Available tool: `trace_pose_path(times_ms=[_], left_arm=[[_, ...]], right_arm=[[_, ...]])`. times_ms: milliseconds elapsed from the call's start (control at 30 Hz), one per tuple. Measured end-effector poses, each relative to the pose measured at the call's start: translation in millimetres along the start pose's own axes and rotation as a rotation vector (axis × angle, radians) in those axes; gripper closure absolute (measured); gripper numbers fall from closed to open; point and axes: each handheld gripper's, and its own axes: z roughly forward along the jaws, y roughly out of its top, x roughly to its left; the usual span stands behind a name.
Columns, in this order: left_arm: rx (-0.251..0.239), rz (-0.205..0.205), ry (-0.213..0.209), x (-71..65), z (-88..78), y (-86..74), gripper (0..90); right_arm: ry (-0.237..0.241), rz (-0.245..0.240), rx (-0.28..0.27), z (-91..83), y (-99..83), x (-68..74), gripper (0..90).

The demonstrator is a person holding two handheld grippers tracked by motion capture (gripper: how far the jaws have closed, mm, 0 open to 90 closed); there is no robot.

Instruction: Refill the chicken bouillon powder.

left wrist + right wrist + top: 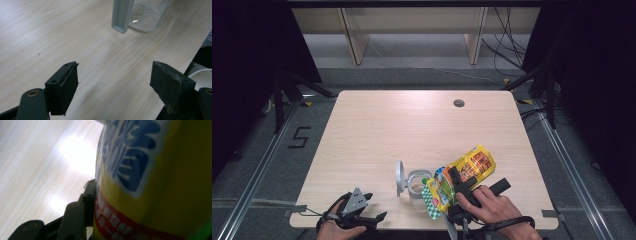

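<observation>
One yellow snack bag (467,172) clamped in the right tongs (455,186), tilted above the bench (377,130) close to the near edge, right of centre. Just left of it, touching or nearly so, a clear jar (416,183) with grey lid (400,177) swung up. Left tongs (368,207) gaping wide, holding nothing, low at the near left corner. Far half of the bench bare right out to both far corners.

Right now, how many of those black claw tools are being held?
2. The left gripper sits at the table's near left edge, jaws open and empty. The right gripper is near the right, clamped on a yellow bag beside a jar.
</observation>
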Motion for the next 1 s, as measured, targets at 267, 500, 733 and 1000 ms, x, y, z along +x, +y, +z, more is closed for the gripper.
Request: trace_pose_path(times_ms=[267, 500, 733, 1000], left_arm=[[0.015, 0.059, 0.009, 3.8, -0.8, 1.1, 21.8], [0.000, 0.002, 0.002, 0.1, 0.3, -0.1, 21.8], [-0.001, 0.032, 0.003, 1.9, -0.1, 0.6, 21.8], [-0.013, -0.010, 0.004, -0.9, 1.0, -0.3, 21.7]], right_arm=[[0.006, 0.007, 0.004, 0.5, 0.7, 3.0, 60.0], [0.005, -0.002, 0.002, 0.2, 0.9, 3.0, 60.2], [0.006, -0.017, 0.003, 0.2, 0.7, 1.7, 60.3], [0.008, -0.030, -0.003, -1.0, 0.8, 1.3, 60.3]])
